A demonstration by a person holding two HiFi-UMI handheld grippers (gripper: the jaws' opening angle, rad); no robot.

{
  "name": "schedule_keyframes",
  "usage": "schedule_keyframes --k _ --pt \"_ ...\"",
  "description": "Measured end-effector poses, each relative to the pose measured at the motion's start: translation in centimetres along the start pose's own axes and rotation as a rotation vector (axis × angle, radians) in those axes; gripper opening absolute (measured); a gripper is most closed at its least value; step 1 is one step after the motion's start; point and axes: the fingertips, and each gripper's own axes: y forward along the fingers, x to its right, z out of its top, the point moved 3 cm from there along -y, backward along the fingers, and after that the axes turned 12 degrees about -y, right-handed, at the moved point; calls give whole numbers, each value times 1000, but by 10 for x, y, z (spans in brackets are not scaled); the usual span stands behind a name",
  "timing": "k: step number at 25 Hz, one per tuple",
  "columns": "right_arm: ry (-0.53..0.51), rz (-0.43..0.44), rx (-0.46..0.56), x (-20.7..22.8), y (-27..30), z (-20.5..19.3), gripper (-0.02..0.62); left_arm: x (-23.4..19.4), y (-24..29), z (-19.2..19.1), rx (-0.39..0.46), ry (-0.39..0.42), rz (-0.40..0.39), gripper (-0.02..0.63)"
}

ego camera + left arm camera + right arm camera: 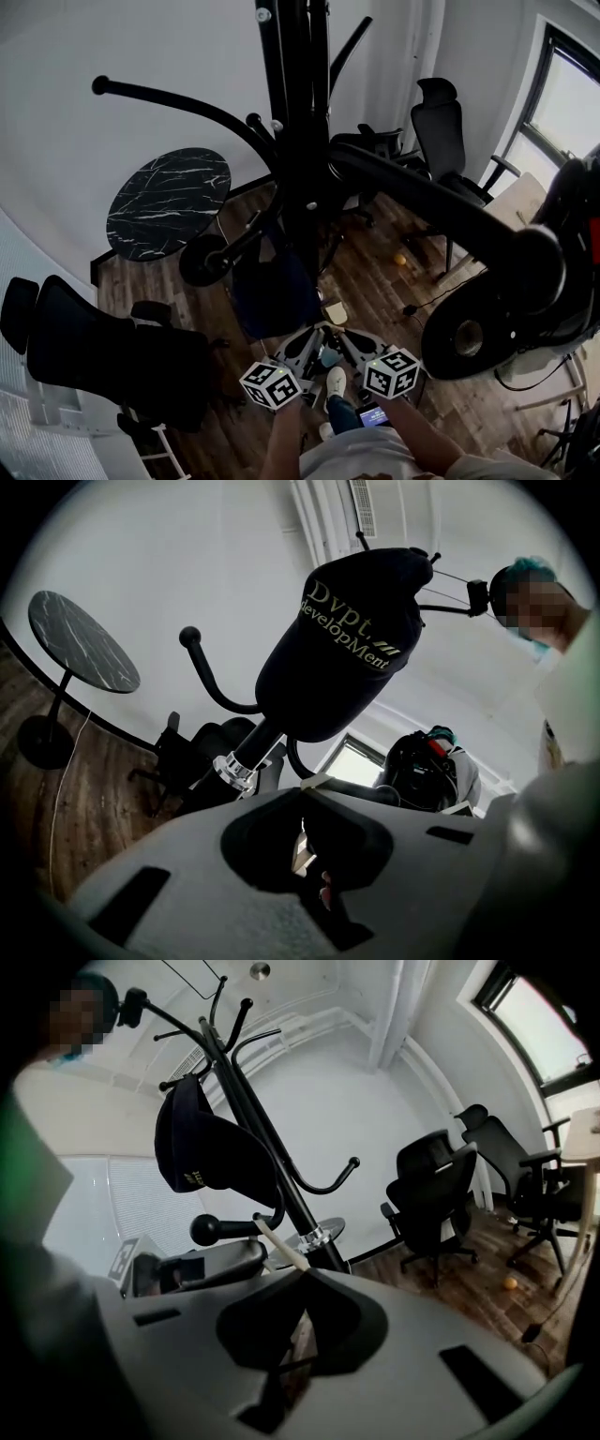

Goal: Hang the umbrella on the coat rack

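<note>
The black coat rack (300,141) rises in front of me, its curved hooks spreading out at head height. A dark navy cap (347,649) with pale lettering hangs on one hook, close ahead of the left gripper (309,787). That gripper's jaws are together, with a pale stick end (314,782) poking out at their tip. The right gripper (302,1271) is shut on a pale slim stick (279,1244) that slants up toward the rack pole (281,1176). Both grippers (314,336) (342,336) sit side by side at the rack's base. I cannot make out a whole umbrella.
A round black marble side table (169,202) stands left of the rack. Black office chairs are at the back right (441,122) and near left (103,356). A black bag (427,761) hangs on a rack hook. An orange ball (400,260) lies on the wood floor.
</note>
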Motion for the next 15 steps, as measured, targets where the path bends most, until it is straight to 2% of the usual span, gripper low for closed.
schedule_keyframes --k 7,11,15 --pt "-17 4 -20 3 16 1 12 -11 7 8 -12 31 30 20" --pt "-40 -3 -36 5 20 -1 12 -12 12 7 -51 95 58 20" --pt "-125 -24 -21 1 27 7 19 -10 15 3 -104 174 67 21"
